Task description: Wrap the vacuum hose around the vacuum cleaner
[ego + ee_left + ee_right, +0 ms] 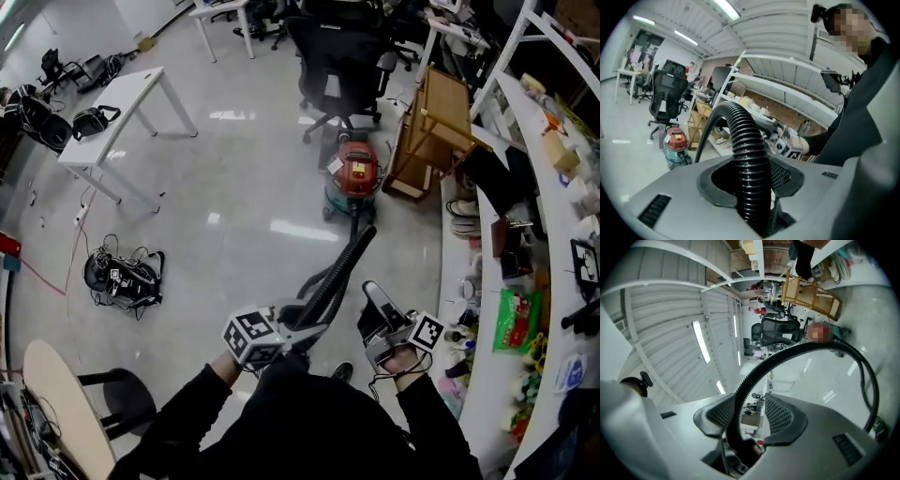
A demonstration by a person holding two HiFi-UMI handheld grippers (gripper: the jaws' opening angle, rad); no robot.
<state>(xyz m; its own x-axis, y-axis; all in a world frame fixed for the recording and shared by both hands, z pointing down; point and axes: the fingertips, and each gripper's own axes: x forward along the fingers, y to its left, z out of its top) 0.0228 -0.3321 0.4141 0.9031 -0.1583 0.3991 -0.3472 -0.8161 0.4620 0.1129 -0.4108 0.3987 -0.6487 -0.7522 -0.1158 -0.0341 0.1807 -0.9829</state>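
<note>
Across the floor beside the office chair (pixel 342 56) sits the red vacuum cleaner (pixel 357 173), its hose (pixel 337 272) arcing back until the person's torso (pixel 309 422) hides its end, left gripper (pixel 750 178) tilted down, clamping it, right gripper (pixel 750 416) level, jaws loosely astride it.

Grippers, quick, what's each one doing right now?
Left gripper: closed on the hose.
Right gripper: slightly open, hose loose between its jaws.

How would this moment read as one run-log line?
left tool: shut on vacuum hose | right tool: hose between jaws, grip unclear | vacuum cleaner: not yet wrapped
</note>
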